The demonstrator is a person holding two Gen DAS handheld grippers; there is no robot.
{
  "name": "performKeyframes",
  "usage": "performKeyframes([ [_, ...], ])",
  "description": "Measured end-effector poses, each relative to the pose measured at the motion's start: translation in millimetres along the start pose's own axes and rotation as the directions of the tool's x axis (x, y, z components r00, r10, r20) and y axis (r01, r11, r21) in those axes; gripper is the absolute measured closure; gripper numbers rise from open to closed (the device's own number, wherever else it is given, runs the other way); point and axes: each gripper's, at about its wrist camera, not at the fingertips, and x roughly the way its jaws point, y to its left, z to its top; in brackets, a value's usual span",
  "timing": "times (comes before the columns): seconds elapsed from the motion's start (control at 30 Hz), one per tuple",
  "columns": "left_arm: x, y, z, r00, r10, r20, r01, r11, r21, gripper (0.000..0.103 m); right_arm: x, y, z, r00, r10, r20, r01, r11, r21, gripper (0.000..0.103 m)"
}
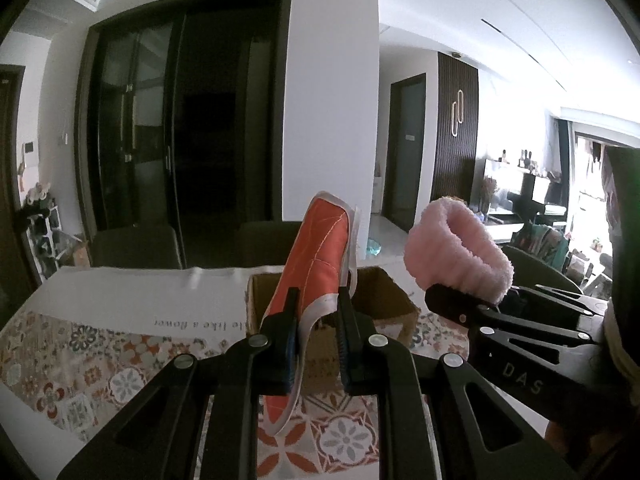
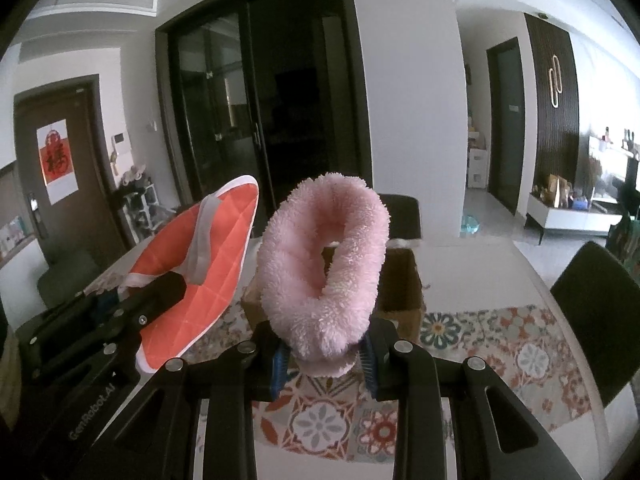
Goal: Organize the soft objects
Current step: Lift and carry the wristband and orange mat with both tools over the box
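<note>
My left gripper is shut on an orange quilted pad with white trim and holds it upright above the table, just in front of an open cardboard box. My right gripper is shut on a fluffy pink band, a loop standing up between its fingers. The pink band and right gripper show to the right in the left wrist view. The orange pad shows to the left in the right wrist view. The box sits behind the pink band.
The table carries a floral patterned runner and a white cloth with printed words. Dark chairs stand at the far side and one chair at the right. Dark glass doors lie beyond.
</note>
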Motion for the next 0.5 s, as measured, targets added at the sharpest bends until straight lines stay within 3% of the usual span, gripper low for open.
performKeyframes([
  [0.5, 63, 8, 25, 1.000, -0.003, 0.010, 0.002, 0.996, 0.086, 0.086, 51, -13, 44, 1.000, -0.005, 0.013, 0.005, 1.000, -0.012, 0.072],
])
